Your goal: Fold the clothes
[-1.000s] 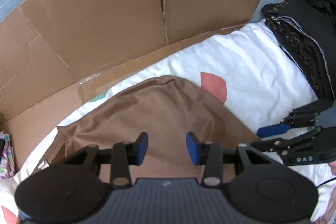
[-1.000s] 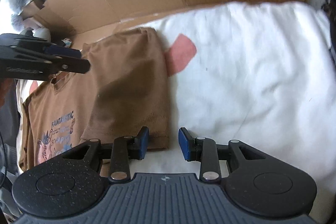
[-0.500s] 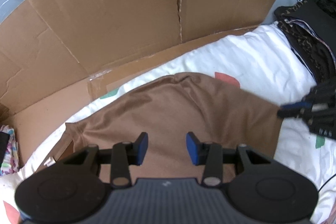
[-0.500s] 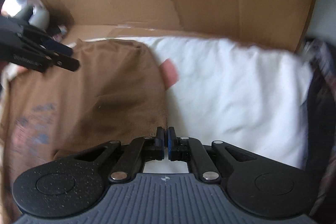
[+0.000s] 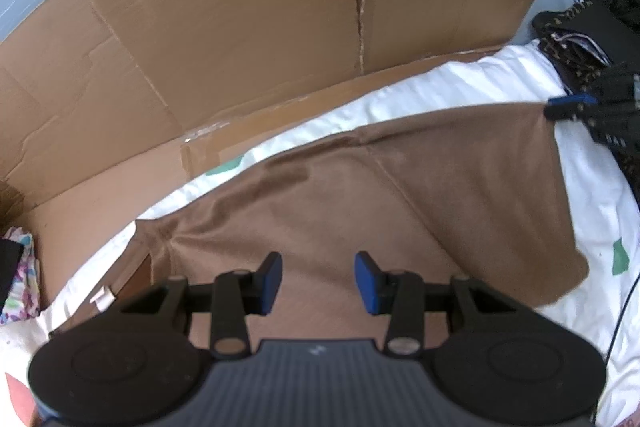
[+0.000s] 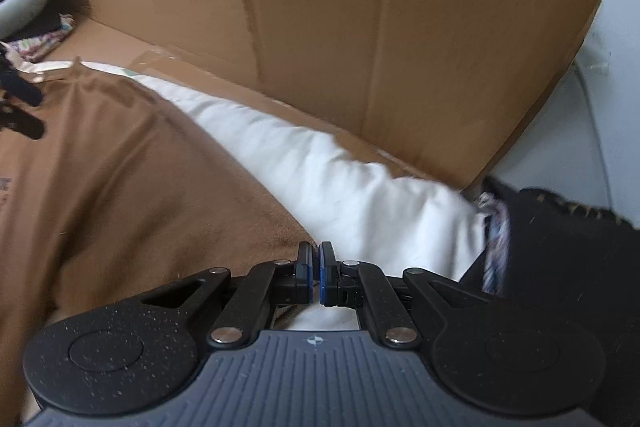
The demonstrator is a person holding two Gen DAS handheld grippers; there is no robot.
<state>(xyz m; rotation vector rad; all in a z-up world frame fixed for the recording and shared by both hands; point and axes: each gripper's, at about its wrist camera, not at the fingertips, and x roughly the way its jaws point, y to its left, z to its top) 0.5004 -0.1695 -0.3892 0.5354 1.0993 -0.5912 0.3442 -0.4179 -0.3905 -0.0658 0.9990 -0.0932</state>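
Observation:
A brown T-shirt [image 5: 360, 203] lies on white bedding [image 5: 460, 83] and is stretched out toward the right. My left gripper [image 5: 318, 281] hovers over the shirt's near part, jaws open, nothing between the blue pads. My right gripper [image 6: 316, 267] is shut on the shirt's edge, its pads pressed together with brown cloth [image 6: 120, 179] running off to the left. In the left wrist view the right gripper [image 5: 560, 109] holds the shirt's far right corner taut above the bedding. The left gripper's fingers [image 6: 20, 107] show at the left edge of the right wrist view.
A tall cardboard sheet [image 5: 280, 27] stands behind the bedding and folds flat under it. A pile of dark patterned clothes [image 5: 592, 27] lies at the right, close to the right gripper [image 6: 560, 247]. A colourful cloth [image 5: 20, 287] sits at the far left.
My right gripper shut on the shirt's edge and drew it up and out to the right, opening the folded flap. The left gripper stayed open over the shirt.

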